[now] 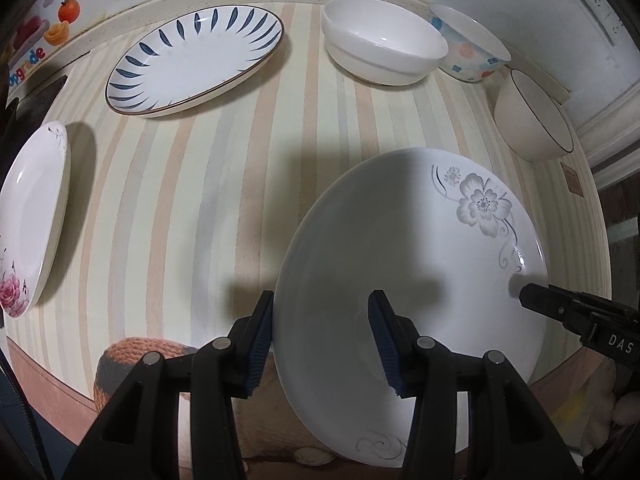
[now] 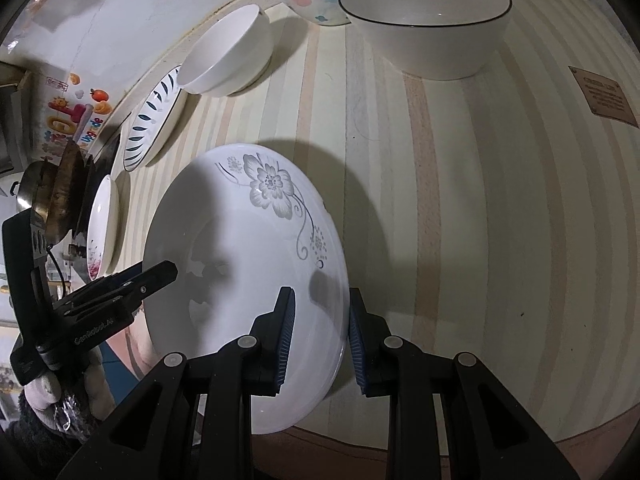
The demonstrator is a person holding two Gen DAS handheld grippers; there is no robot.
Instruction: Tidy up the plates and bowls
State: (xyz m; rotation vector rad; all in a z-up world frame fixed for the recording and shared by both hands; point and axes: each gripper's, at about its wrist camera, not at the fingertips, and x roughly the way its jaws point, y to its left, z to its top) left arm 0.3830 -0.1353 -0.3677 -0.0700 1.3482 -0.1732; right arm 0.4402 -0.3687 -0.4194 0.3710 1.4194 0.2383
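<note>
A white plate with a grey flower (image 1: 420, 264) lies at the near edge of the striped table (image 1: 248, 184). My left gripper (image 1: 324, 344) is open, its jaws astride the plate's near left rim, one pad outside and one over the plate. My right gripper (image 2: 322, 340) is open, astride the plate's right rim (image 2: 340, 264). Each gripper shows in the other's view: the right one (image 1: 576, 312), the left one (image 2: 120, 292).
A blue-leaf oval plate (image 1: 196, 60) and a pink-flower plate (image 1: 32, 220) lie to the left. A white bowl (image 1: 380, 40), a dotted bowl (image 1: 472, 44) and a dark-rimmed bowl (image 1: 532, 116) stand at the back right by the wall. A knitted cushion (image 1: 160, 360) lies below the table edge.
</note>
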